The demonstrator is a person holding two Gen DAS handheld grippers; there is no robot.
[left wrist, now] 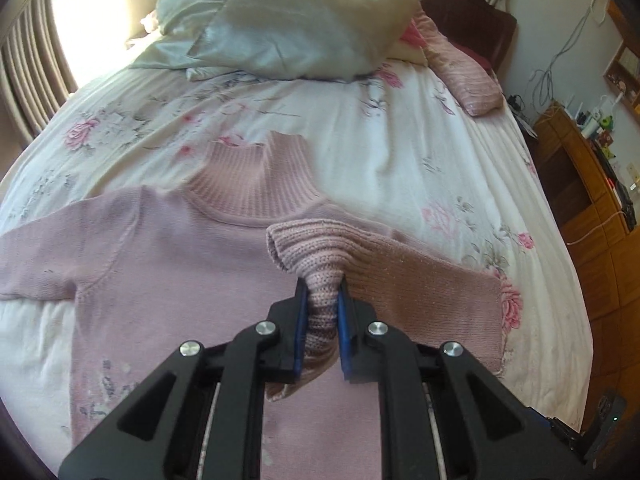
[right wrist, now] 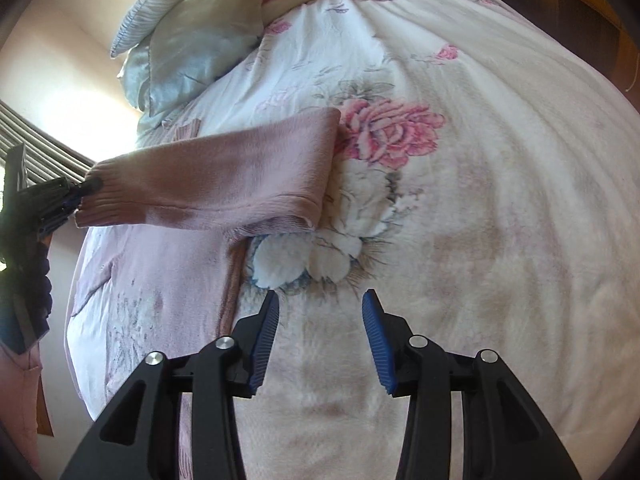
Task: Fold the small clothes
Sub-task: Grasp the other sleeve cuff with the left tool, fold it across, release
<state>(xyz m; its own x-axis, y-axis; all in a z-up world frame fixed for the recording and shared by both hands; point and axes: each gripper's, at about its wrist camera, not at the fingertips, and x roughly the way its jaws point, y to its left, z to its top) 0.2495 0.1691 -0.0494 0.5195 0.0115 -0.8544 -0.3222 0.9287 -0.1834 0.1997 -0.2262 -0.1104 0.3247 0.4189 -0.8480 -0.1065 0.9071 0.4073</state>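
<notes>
A pink sweater (left wrist: pixel 160 248) is spread flat on the bed (left wrist: pixel 360 140), with its collar (left wrist: pixel 256 184) toward the far side, where the pillows (left wrist: pixel 304 20) lie. The cuff (left wrist: pixel 316 256) of one sleeve (left wrist: pixel 420 280) is pinched between the blue pads of the left gripper (left wrist: pixel 322 320), and it is held raised above the chest of the sweater. In the right wrist view the long axis of this sleeve (right wrist: pixel 216 176) is seen to run from left to right, from the gripped cuff to a bend at the right edge of the sweater. It is judged that the sleeve is to be laid across the chest, so the coming move depends on the cuff being carried leftward and lowered. The left gripper is therefore the one engaged. The right gripper (right wrist: pixel 320 340) is spread and holds nothing; it is pointed at bare bedcover, just right of the side edge of the sweater, with the folded sleeve farther from it.
</notes>
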